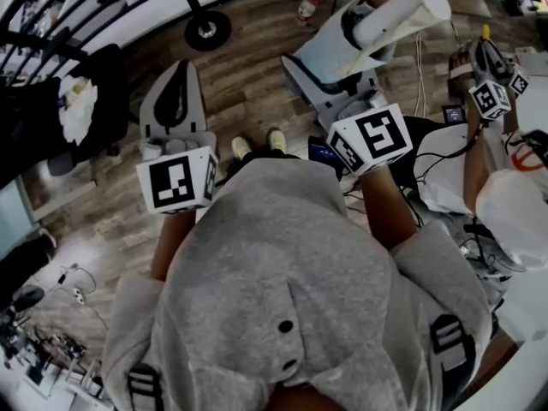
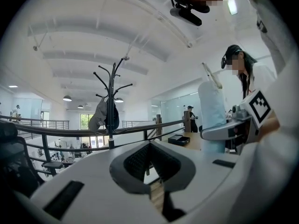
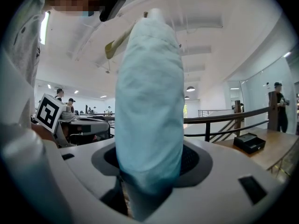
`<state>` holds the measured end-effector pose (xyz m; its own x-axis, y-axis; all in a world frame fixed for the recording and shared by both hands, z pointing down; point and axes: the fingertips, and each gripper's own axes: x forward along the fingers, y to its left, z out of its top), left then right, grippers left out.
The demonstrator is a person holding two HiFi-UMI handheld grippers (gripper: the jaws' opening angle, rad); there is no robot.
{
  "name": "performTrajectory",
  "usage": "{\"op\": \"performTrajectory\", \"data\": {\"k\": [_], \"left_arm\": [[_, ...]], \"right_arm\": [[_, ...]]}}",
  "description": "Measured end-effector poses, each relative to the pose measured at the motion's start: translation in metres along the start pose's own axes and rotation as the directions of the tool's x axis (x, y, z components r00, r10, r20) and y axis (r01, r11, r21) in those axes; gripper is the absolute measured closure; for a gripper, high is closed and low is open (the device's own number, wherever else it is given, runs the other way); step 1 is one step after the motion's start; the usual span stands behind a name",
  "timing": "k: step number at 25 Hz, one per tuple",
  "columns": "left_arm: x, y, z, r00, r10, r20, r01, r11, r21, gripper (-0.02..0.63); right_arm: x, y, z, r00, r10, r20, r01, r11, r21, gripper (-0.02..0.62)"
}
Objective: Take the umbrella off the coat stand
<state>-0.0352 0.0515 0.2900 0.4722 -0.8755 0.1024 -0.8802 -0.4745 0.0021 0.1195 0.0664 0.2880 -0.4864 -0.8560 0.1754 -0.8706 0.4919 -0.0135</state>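
Observation:
A folded pale-blue umbrella (image 1: 398,14) stands between the jaws of my right gripper (image 1: 347,54), which is shut on its lower part. In the right gripper view the umbrella (image 3: 149,101) fills the middle and hides the gap of the right gripper (image 3: 149,174). My left gripper (image 1: 175,101) is held level beside it with its jaws together and nothing in them. The left gripper view shows the left gripper (image 2: 152,164), the umbrella (image 2: 212,111) at the right, and the black coat stand (image 2: 110,101) beyond a railing, with a grey cap and a dark item hanging on it.
The coat stand's round base (image 1: 206,29) rests on the wood floor ahead. A black chair (image 1: 51,118) with a white cloth stands at the left. A bottle (image 1: 306,7) lies on the floor. Another person (image 1: 479,135) with a marker cube stands at the right by white bags (image 1: 514,204).

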Motion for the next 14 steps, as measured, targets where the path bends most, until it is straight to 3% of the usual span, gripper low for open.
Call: {"op": "performTrajectory", "data": {"k": [14], "left_arm": [[0.034, -0.031, 0.006, 1.0, -0.024, -0.017, 0.024, 1.0, 0.015, 0.592]], "right_arm": [[-0.01, -0.044, 0.003, 1.0, -0.021, 0.021, 0.021, 1.0, 0.02, 0.322]]}}
